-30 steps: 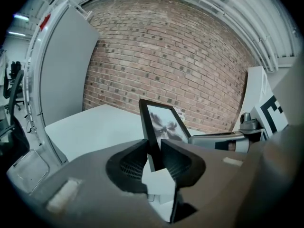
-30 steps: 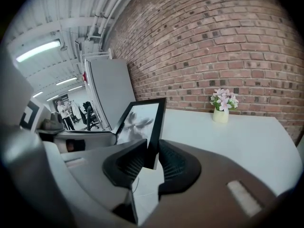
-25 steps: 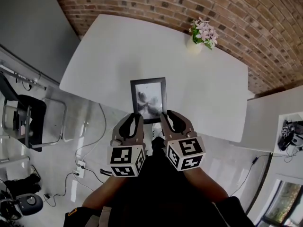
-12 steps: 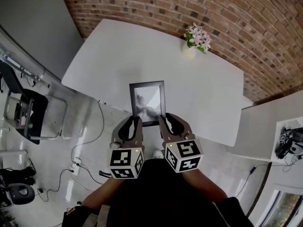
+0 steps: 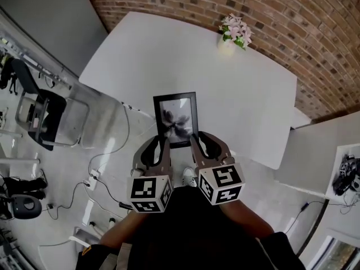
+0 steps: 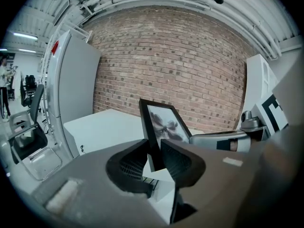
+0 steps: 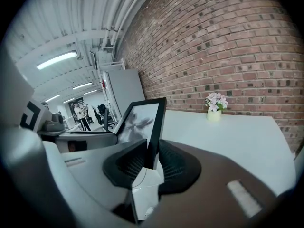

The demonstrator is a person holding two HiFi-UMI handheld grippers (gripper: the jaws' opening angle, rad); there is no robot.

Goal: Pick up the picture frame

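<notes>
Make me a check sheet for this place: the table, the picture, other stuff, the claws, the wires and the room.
Surface: white table, bare apart from one pot.
Job's things: black picture frame, held tilted by its bottom edge and seemingly lifted off the table at the near edge.
Clutter: flower pot with pink flowers, at the far edge by the wall.
Claws: left claw shut on the frame's lower left corner; right claw shut on its lower right corner.
Cables: white cables trail over the floor left of the table.
Surroundings: brick wall behind the table; chair at the left.
</notes>
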